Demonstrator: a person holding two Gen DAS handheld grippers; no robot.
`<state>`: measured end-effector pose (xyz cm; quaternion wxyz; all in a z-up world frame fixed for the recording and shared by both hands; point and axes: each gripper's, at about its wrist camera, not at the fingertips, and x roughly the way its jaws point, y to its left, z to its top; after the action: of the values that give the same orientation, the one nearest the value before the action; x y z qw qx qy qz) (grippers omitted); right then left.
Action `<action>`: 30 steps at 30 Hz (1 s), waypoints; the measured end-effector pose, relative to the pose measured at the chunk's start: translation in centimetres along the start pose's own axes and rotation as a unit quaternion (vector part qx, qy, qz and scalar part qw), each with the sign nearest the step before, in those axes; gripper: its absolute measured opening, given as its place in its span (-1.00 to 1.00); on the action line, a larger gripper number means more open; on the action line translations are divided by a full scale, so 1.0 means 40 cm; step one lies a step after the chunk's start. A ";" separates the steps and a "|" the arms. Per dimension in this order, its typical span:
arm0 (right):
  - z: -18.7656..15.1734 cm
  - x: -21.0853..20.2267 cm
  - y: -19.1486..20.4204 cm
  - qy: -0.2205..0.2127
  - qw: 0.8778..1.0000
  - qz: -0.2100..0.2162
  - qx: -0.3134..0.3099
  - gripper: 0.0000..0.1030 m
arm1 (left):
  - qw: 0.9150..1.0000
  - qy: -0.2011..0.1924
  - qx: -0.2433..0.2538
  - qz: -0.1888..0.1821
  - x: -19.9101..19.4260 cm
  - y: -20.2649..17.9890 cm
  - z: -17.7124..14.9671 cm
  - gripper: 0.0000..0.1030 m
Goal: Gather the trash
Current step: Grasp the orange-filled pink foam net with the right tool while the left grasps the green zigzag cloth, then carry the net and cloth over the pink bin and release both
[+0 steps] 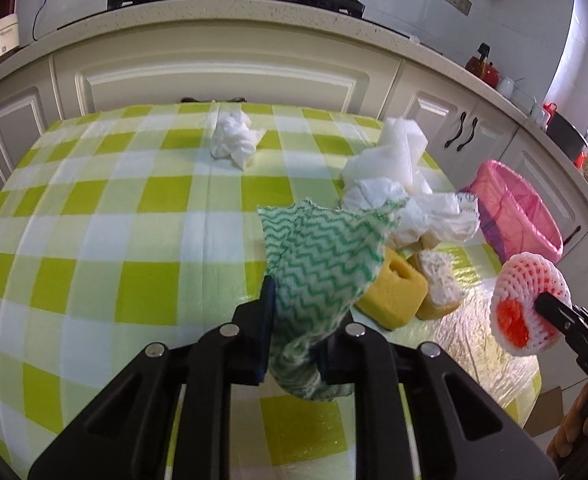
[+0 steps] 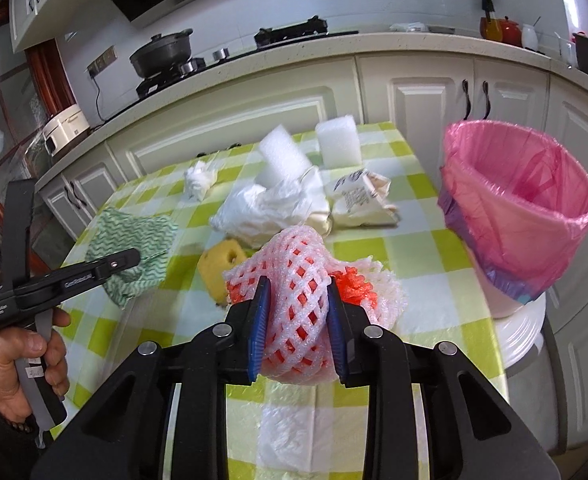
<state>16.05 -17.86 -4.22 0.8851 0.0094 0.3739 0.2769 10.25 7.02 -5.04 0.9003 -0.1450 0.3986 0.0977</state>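
The table point(image 1: 93, 216), covered in a green-and-white checked cloth, carries a heap of trash: two white foam blocks point(image 2: 337, 142), a crumpled white plastic bag point(image 2: 269, 208), a crushed paper carton point(image 2: 360, 200), one crumpled tissue point(image 1: 235, 140) lying apart toward the far edge, and two yellow sponges point(image 1: 394, 294) side by side. The pink-lined trash bin point(image 2: 522, 216) stands at the table's right edge, near the heap.

The left gripper point(image 1: 294, 320) is clamped on a green zigzag cloth point(image 1: 322, 260), which hangs bunched between its fingers above the table, just in front of the sponges. The person's left hand point(image 2: 21, 364) grips its handle from below.

The right gripper point(image 2: 298, 320) squeezes a pink foam fruit net point(image 2: 294, 272) with an orange-red inside, held up off the table, left of the bin.
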 end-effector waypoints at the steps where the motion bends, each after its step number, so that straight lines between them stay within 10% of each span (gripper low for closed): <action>1: 0.016 -0.007 -0.012 -0.007 1.000 -0.003 0.003 -0.46 | 1.000 -0.004 0.001 -0.001 -0.008 -0.004 0.006 -0.67; 15: 0.236 -0.070 -0.305 -0.092 0.989 -0.109 0.051 -0.46 | 0.981 -0.083 0.107 -0.138 -0.027 -0.418 0.251 -0.67; 30: 0.321 -0.033 -0.612 -0.081 0.978 -0.170 0.094 -0.32 | 0.959 -0.011 0.139 -0.246 0.203 -0.809 0.346 -0.56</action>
<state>35.69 -36.78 0.42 0.9418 0.0519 0.3212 0.0846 34.61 -18.18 3.66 0.9122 -0.1105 0.3502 -0.1817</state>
